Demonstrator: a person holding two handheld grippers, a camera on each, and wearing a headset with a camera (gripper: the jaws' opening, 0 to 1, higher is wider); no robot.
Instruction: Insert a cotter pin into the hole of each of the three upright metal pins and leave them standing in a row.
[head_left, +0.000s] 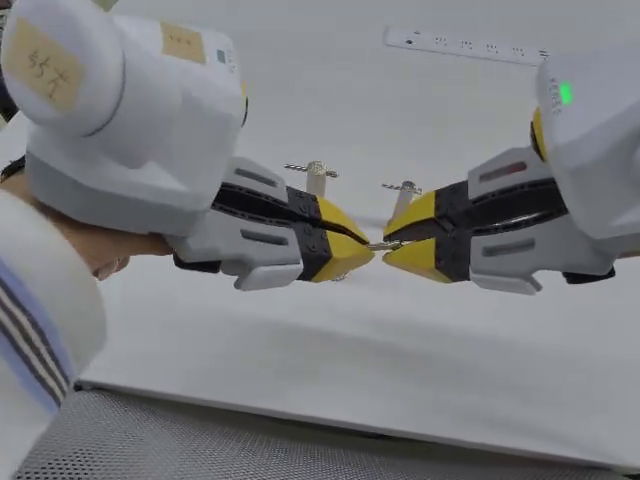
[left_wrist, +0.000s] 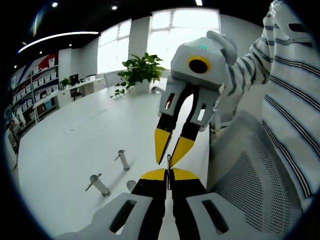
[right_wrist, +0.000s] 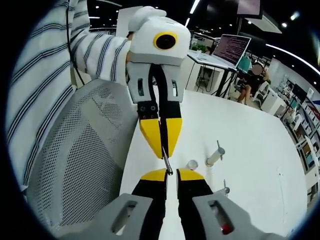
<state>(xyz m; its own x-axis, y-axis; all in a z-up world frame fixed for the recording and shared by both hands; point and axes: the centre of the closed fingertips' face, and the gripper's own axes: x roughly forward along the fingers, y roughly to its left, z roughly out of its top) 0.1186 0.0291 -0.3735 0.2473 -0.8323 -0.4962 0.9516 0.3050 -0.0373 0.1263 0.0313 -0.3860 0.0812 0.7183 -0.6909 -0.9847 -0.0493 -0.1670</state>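
White workbench (head_left: 330, 350) carries upright metal pins (head_left: 316, 178), bright office beyond.

White table (head_left: 300, 340): upright metal pins (head_left: 316, 180) standing; power strip (head_left: 465, 45) far edge.

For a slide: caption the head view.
Left claw holds a cotter pin at the open right claw, two metal pins behind.

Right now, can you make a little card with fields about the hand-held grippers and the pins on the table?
left hand-held gripper: shut on a cotter pin
right hand-held gripper: jaws slightly apart around that pin's free end
metal pins: two upright behind the grippers, each with something thin pushed through near its top
table: white
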